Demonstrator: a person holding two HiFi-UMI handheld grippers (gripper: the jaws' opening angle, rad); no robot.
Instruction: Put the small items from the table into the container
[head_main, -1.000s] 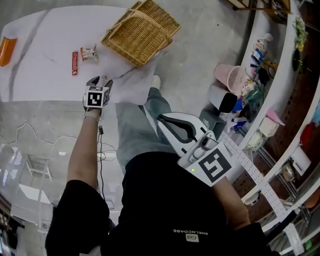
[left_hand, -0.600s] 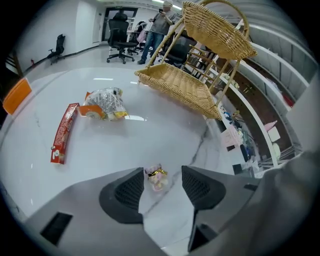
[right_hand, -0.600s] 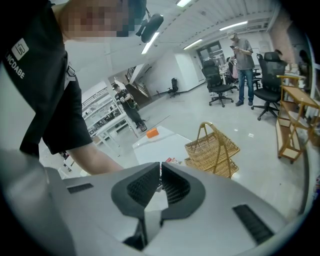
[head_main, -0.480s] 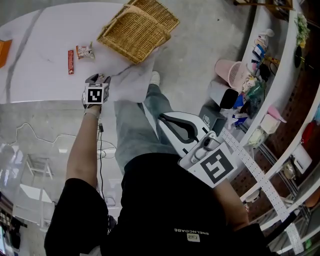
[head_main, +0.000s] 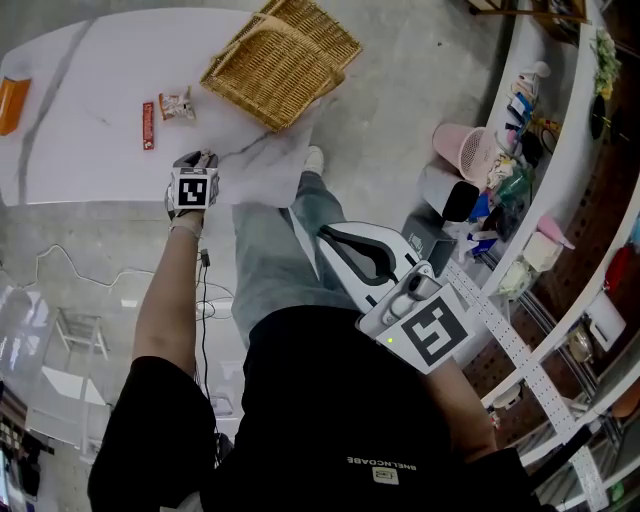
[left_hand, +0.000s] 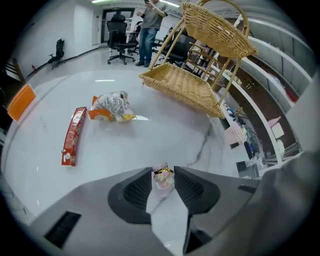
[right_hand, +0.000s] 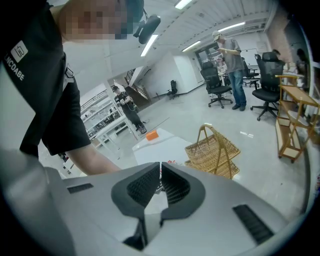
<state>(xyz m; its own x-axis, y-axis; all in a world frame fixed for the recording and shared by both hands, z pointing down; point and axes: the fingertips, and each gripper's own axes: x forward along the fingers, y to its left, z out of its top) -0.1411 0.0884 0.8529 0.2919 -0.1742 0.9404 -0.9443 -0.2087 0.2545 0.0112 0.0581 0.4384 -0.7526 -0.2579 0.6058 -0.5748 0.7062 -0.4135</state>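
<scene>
Left gripper view: left gripper (left_hand: 163, 171) jaws closing onto wrapped candy (left_hand: 163, 178) on counter (left_hand: 150, 140); right gripper (right_hand: 160, 168) jaws together, empty.

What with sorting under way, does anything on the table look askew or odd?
Nothing spilled or damaged. The wicker basket sits skewed at the corner of the table; the snack packet looks crumpled. The left gripper has its jaws closing on a wrapped candy.
</scene>
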